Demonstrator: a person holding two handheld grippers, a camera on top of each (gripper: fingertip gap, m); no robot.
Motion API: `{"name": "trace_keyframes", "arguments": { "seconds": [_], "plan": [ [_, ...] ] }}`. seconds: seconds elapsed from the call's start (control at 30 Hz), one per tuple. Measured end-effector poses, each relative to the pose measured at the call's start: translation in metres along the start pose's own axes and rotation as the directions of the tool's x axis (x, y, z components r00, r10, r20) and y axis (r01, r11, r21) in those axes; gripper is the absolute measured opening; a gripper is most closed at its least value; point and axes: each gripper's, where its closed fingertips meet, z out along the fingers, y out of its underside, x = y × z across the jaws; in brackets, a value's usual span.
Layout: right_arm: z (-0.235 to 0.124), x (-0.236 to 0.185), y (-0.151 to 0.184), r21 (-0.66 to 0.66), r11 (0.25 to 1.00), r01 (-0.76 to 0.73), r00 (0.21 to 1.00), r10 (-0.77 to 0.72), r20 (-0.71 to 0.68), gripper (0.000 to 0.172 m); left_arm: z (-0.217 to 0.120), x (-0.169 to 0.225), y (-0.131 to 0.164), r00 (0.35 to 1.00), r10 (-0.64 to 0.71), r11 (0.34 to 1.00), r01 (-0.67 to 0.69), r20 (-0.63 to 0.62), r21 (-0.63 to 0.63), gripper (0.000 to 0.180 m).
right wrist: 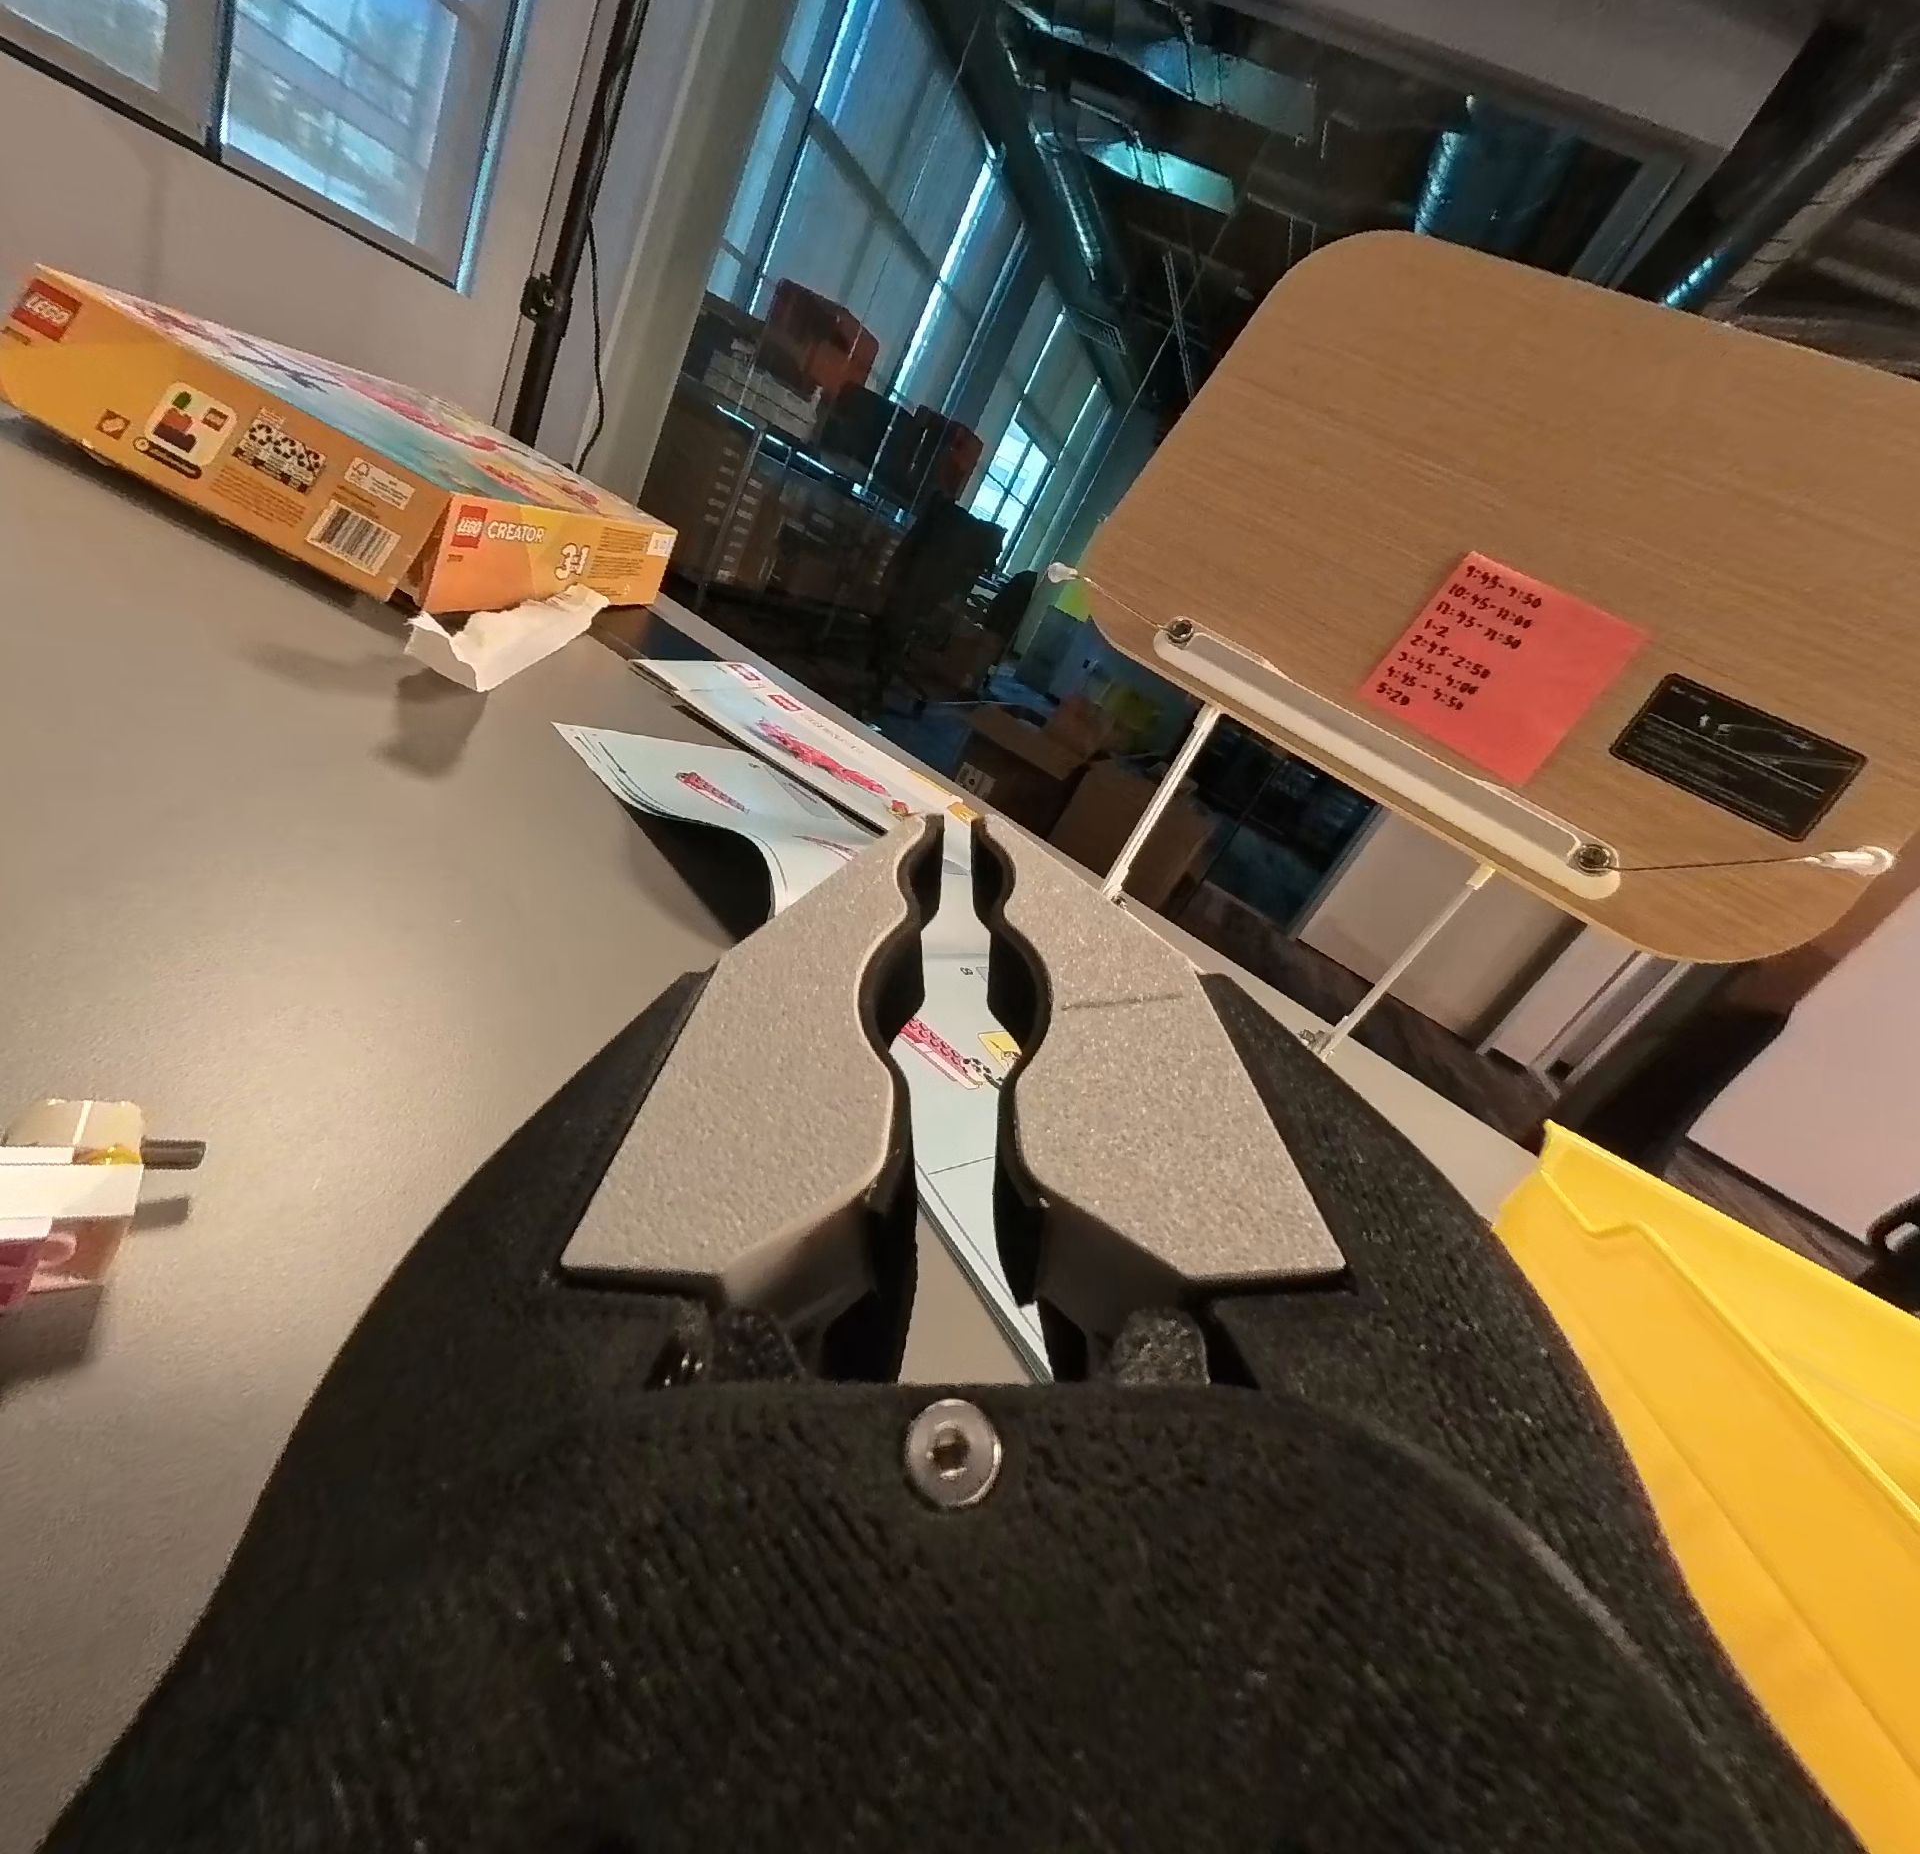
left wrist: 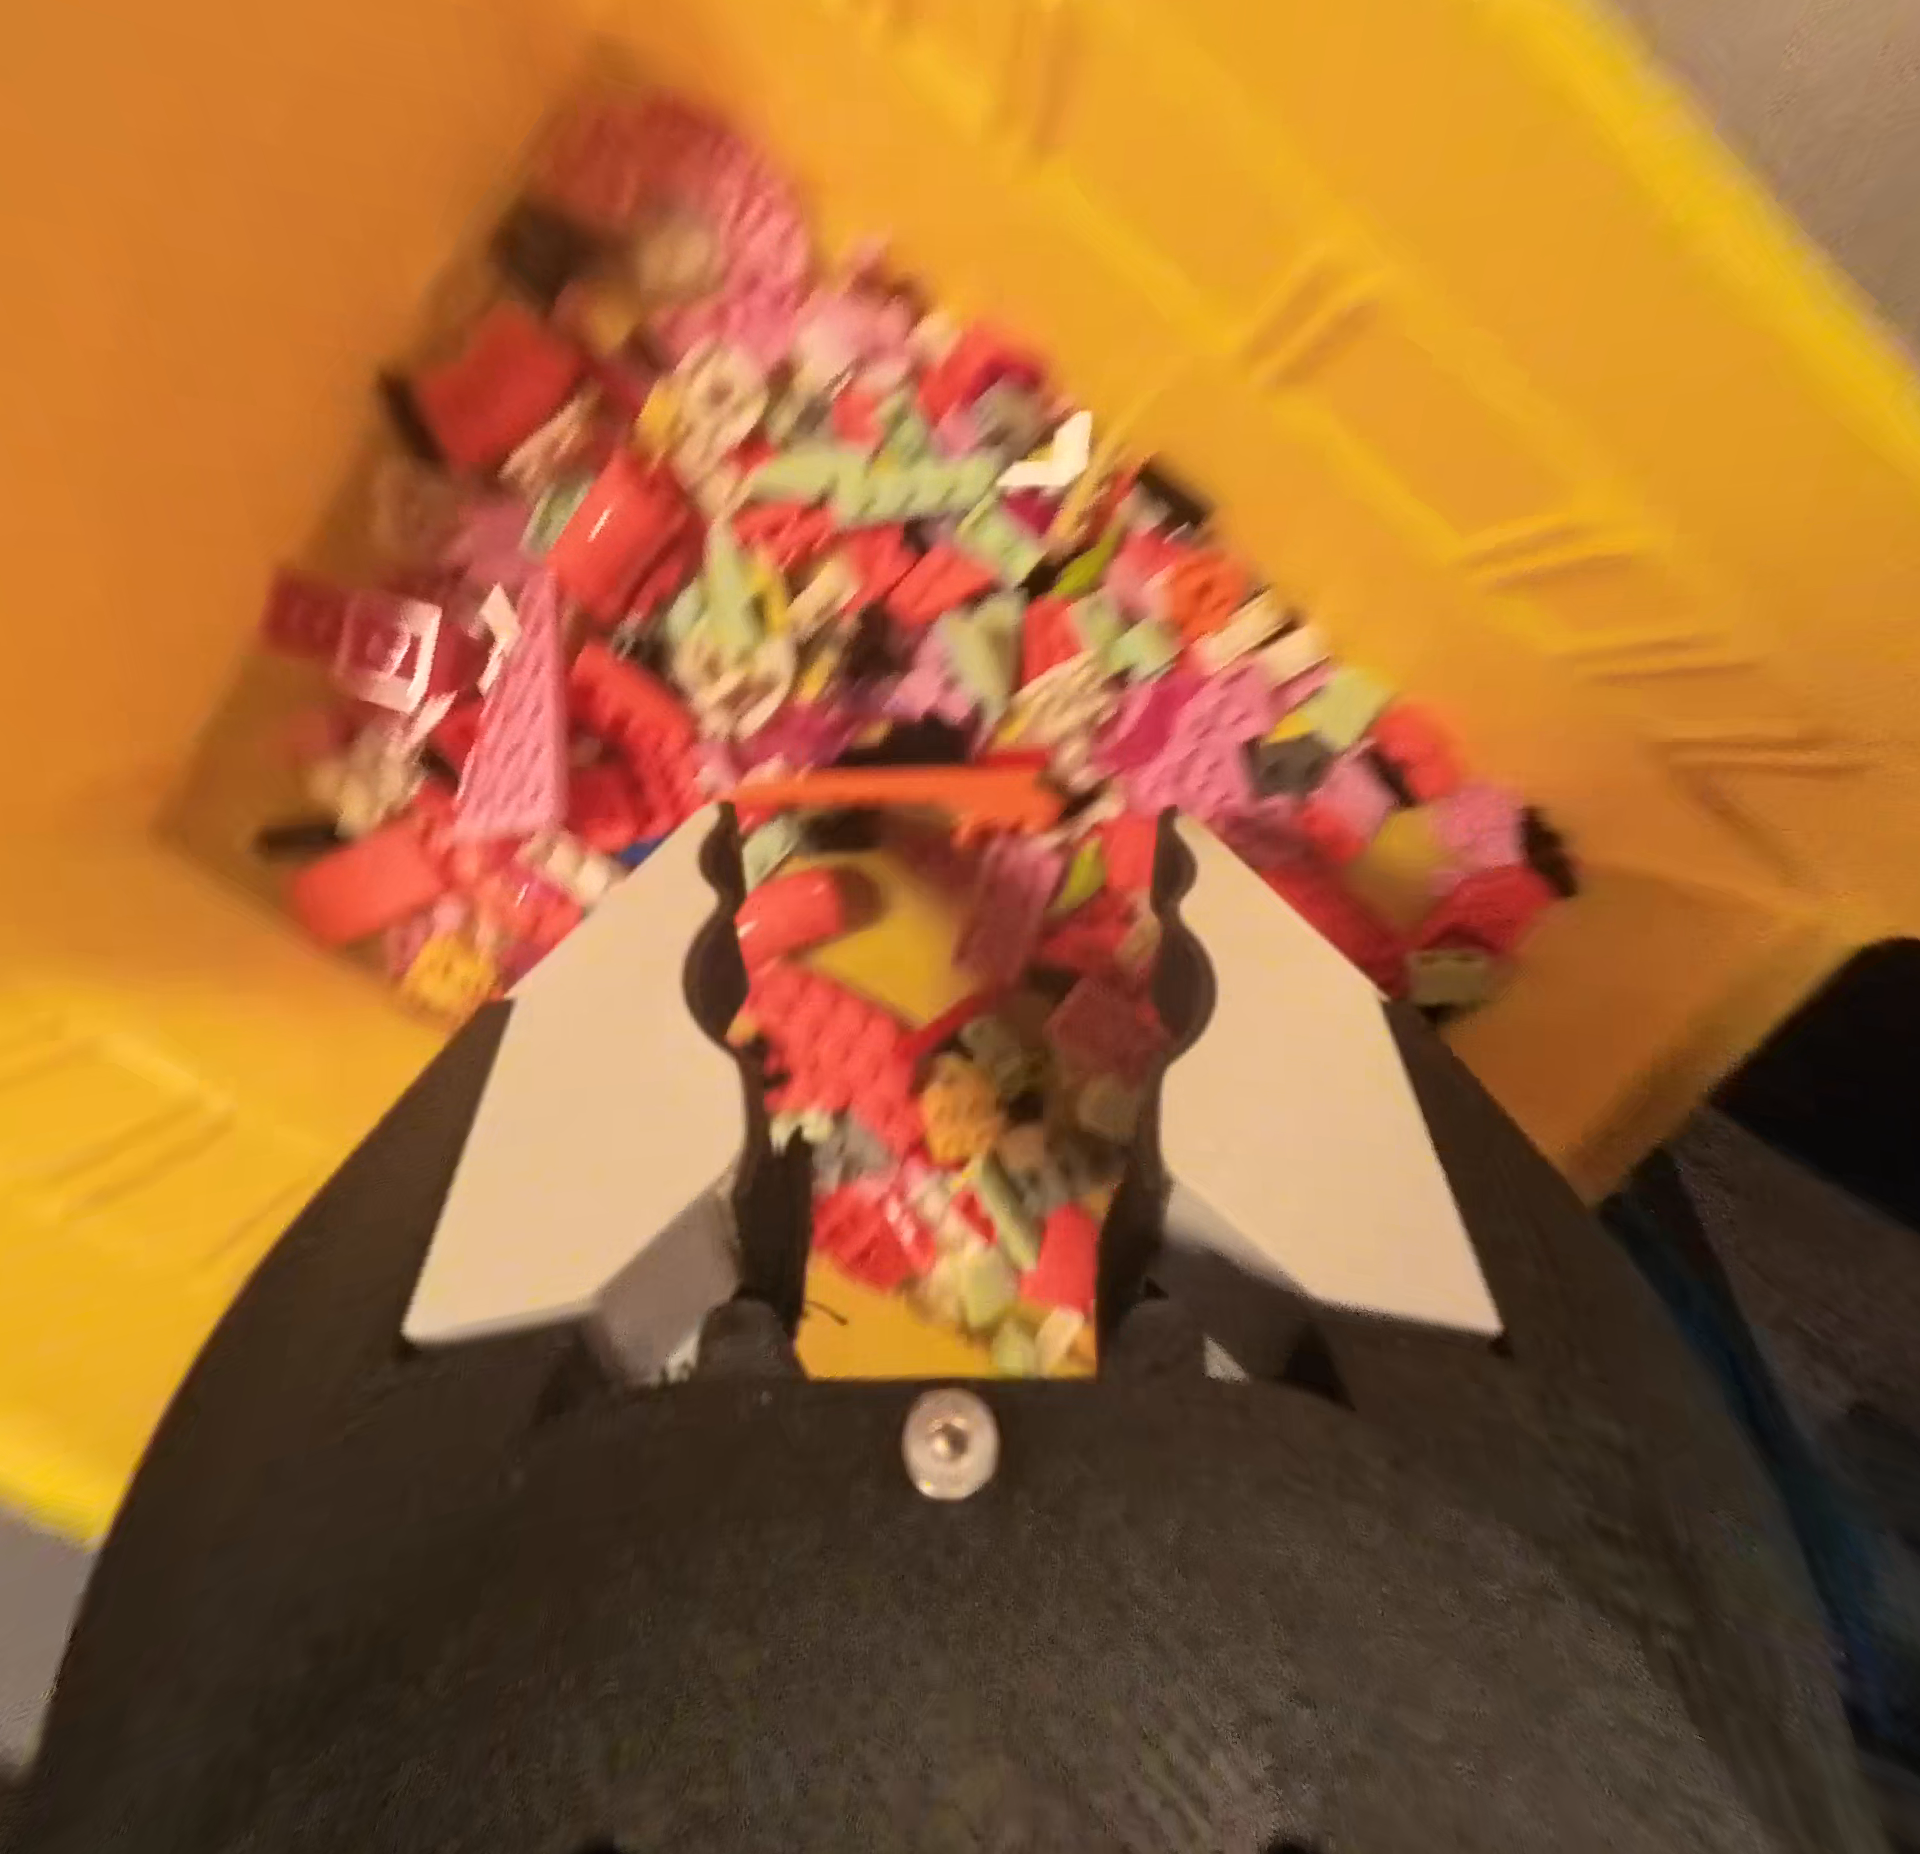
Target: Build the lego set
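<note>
hanging over a yellow bin (left wrist: 1299,246), the left gripper (left wrist: 951,817) has its jaws spread wide with nothing between the pads. below it lies a heap of small building bricks (left wrist: 831,578), red, pink, pale green and white (the view is badly blurred). an orange piece (left wrist: 904,788) lies just past the fingertips at about 12 o'clock; whether it touches them i cannot tell.

further right, the right gripper (right wrist: 956,828) rests low over a grey table (right wrist: 260,817), jaws nearly pressed together on air. printed booklets (right wrist: 727,786) lie just beyond its tips. a torn orange toy box (right wrist: 312,454) sits at 10 o'clock, a wooden board with a pink note (right wrist: 1501,661) at 2 o'clock, and the yellow bin's rim at 4 o'clock.
</note>
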Motion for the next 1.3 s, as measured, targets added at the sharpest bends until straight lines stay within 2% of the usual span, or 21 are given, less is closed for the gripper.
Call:
{"name": "trace_keyframes", "arguments": {
  "seconds": [0.07,0.27,0.37,0.47,0.57,0.63,0.8,0.87,0.93,1.03,1.2,1.3],
  "plan": [
    [0.000,0.001,-0.001,0.001,1.000,0.008,1.000,-0.008,-0.008,0.003,0.006,0.012,-0.018,0.996,0.068,0.995,-0.064,-0.057,0.082,0.080],
    [-0.001,0.001,-0.002,0.000,0.999,0.043,0.999,-0.043,-0.023,0.002,0.027,0.011,-0.027,0.977,0.209,0.974,-0.205,-0.034,0.093,0.060],
    [0.000,0.001,-0.001,-0.004,0.999,0.043,0.999,-0.043,-0.023,0.002,0.032,0.008,-0.026,0.973,0.229,0.972,-0.227,-0.017,0.063,0.047],
    [0.000,0.001,0.000,-0.009,0.999,0.043,0.999,-0.043,-0.023,0.002,0.029,-0.008,-0.015,0.980,0.196,0.980,-0.196,0.030,-0.021,0.029],
    [0.000,0.000,0.000,-0.012,0.999,0.050,0.998,-0.050,-0.022,0.002,0.024,-0.026,-0.003,0.984,0.157,0.985,-0.150,0.086,-0.089,0.025],
    [0.000,0.000,0.000,-0.012,0.999,0.052,0.998,-0.053,-0.023,0.002,0.021,-0.036,-0.001,0.979,0.147,0.986,-0.134,0.141,-0.096,0.040],
    [0.001,0.000,0.001,-0.015,0.998,0.054,0.998,-0.054,-0.023,0.002,0.015,0.018,-0.026,0.977,0.186,0.978,-0.174,-0.102,0.116,0.069],
    [0.001,0.000,0.001,-0.017,0.998,0.056,0.998,-0.057,-0.024,0.002,0.022,0.018,-0.024,0.976,0.211,0.974,-0.206,-0.051,0.092,0.097],
    [0.001,-0.001,0.001,-0.018,0.998,0.058,0.998,-0.059,-0.023,0.002,0.031,0.016,-0.013,0.971,0.239,0.971,-0.239,-0.007,0.006,0.118],
    [0.001,-0.001,0.001,-0.020,0.998,0.061,0.998,-0.062,-0.023,0.002,0.032,0.016,-0.016,0.973,0.232,0.973,-0.232,0.012,0.006,0.123],
    [0.001,-0.002,0.002,-0.022,0.998,0.065,0.998,-0.065,-0.020,0.002,0.019,-0.022,-0.016,0.969,0.153,0.988,-0.155,0.196,-0.004,0.108],
    [0.001,-0.002,0.002,-0.023,0.998,0.065,0.998,-0.066,-0.018,0.002,0.014,-0.025,-0.014,0.972,0.120,0.992,-0.127,0.203,0.023,0.105]
  ]
}}
